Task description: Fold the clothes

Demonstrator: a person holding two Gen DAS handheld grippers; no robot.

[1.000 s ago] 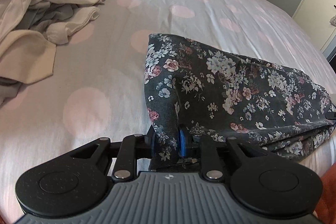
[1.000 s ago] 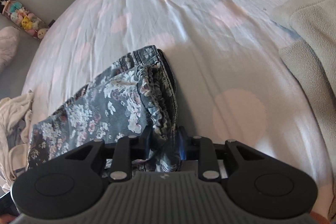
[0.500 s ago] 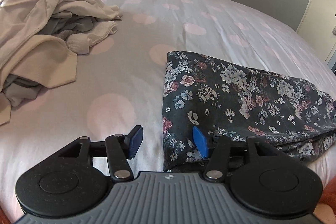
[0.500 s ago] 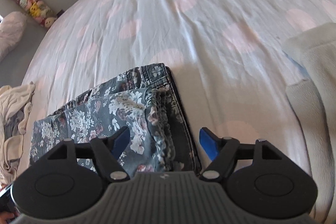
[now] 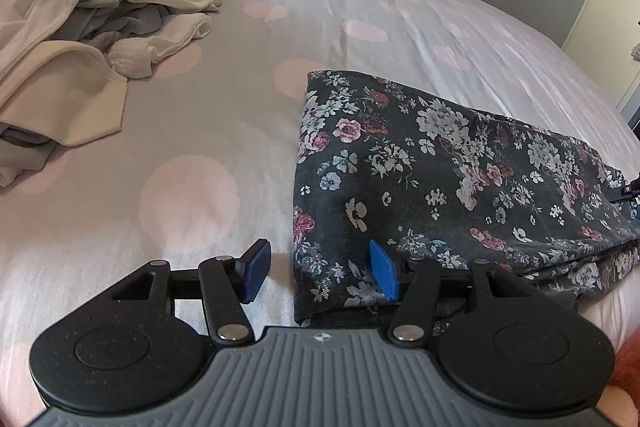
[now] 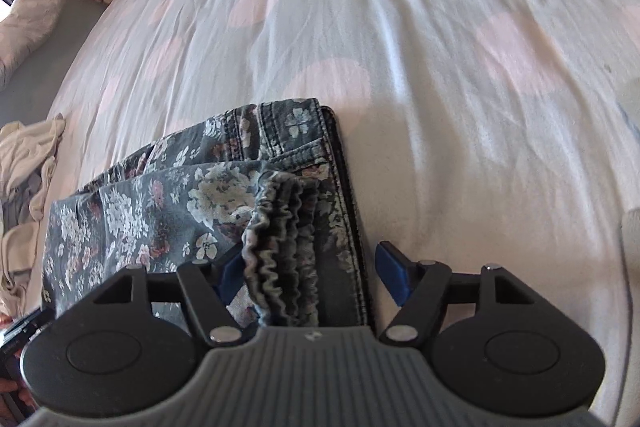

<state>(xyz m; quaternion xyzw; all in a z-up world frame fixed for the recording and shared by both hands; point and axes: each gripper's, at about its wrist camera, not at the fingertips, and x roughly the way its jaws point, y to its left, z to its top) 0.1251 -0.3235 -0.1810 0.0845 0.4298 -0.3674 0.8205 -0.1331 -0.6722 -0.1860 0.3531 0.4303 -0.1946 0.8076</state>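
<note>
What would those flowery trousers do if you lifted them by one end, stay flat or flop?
Probably flop: the floral trousers lie in soft stacked layers that sag at the edges. The gathered waistband looks stretchy, so it may bunch in a grip. The fabric looks denim-like with thick seams, so likely fairly heavy and not slippery.

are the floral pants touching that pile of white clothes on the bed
Apart. The left wrist view shows bare bedsheet between the floral pants and the pile of white clothes.

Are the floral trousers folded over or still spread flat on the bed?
Folded. The floral trousers lie doubled on the bed, the gathered cuff resting over the waistband; both claws are open.
</note>
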